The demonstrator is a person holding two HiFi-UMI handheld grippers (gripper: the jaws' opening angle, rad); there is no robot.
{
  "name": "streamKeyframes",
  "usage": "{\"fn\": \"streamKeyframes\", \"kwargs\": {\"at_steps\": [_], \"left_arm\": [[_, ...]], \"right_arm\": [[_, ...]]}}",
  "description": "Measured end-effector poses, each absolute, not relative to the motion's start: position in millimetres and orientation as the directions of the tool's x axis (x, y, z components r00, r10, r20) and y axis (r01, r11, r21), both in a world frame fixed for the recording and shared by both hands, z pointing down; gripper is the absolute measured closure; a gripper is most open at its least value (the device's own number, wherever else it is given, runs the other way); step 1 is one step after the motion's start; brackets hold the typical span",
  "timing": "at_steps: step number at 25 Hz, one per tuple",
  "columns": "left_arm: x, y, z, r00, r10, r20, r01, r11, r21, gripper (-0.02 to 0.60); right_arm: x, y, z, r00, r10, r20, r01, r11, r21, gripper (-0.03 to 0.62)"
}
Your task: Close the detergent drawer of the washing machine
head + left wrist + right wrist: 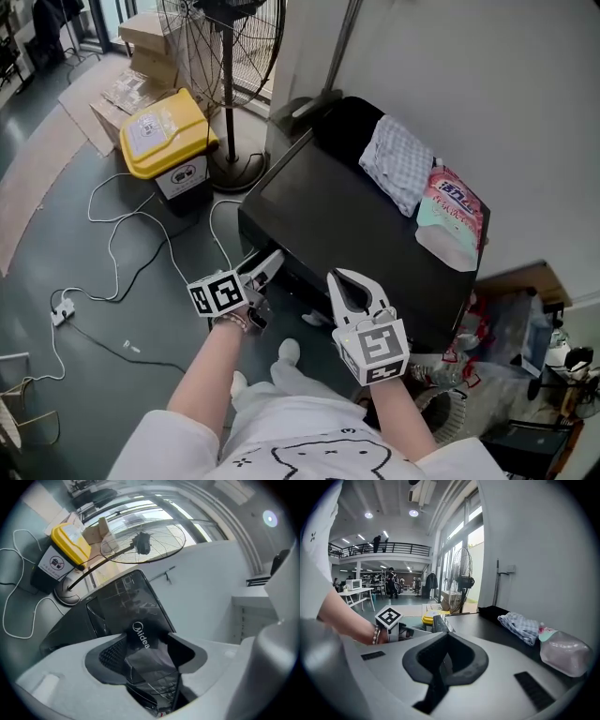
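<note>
The black washing machine (347, 225) stands against the wall, and its Midea logo shows in the left gripper view (122, 602). Its dark, glossy detergent drawer (255, 277) juts from the front left corner. My left gripper (267, 267) is level at that corner. Its jaws stand wide, and the drawer's front (150, 663) fills the gap between the pads (112, 653). To the right, in front of the machine, my right gripper (345, 277) hangs shut on nothing. In its own view, the right gripper (440, 660) shows its jaws meeting in a thin slit.
A checked cloth (398, 159) and a pink detergent bag (450, 216) lie on the machine's lid. A yellow-lidded bin (169, 131) and a standing fan (225, 56) are at the left. A white cable (122, 234) loops over the floor. Boxes and clutter (525, 337) sit at the right.
</note>
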State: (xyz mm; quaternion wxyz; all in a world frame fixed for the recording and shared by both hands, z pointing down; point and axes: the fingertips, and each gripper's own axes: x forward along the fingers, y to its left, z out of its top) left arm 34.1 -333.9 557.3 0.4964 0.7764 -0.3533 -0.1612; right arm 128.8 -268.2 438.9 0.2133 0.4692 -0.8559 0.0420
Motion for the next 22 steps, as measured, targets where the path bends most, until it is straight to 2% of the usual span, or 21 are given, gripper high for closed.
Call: {"fn": "streamKeyframes", "kwargs": {"at_steps": [8, 13, 22], "left_arm": [[33, -335, 556, 0.678, -0.722, 0.139, -0.453, -0.262, 0.852, 0.304], [26, -329, 553, 0.645, -0.723, 0.249, -0.612, -0.293, 0.735, 0.304], [11, -304, 518, 0.654, -0.706, 0.270, -0.692, -0.415, 0.591, 0.305]], "right_arm": [[132, -262, 435, -0.474, -0.786, 0.397, -0.819, 0.559, 0.130, 0.594], [131, -251, 426, -0.476, -0.795, 0.375, -0.820, 0.555, 0.136, 0.594], [126, -229, 403, -0.422, -0.846, 0.326, -0.861, 0.487, 0.150, 0.594]]}}
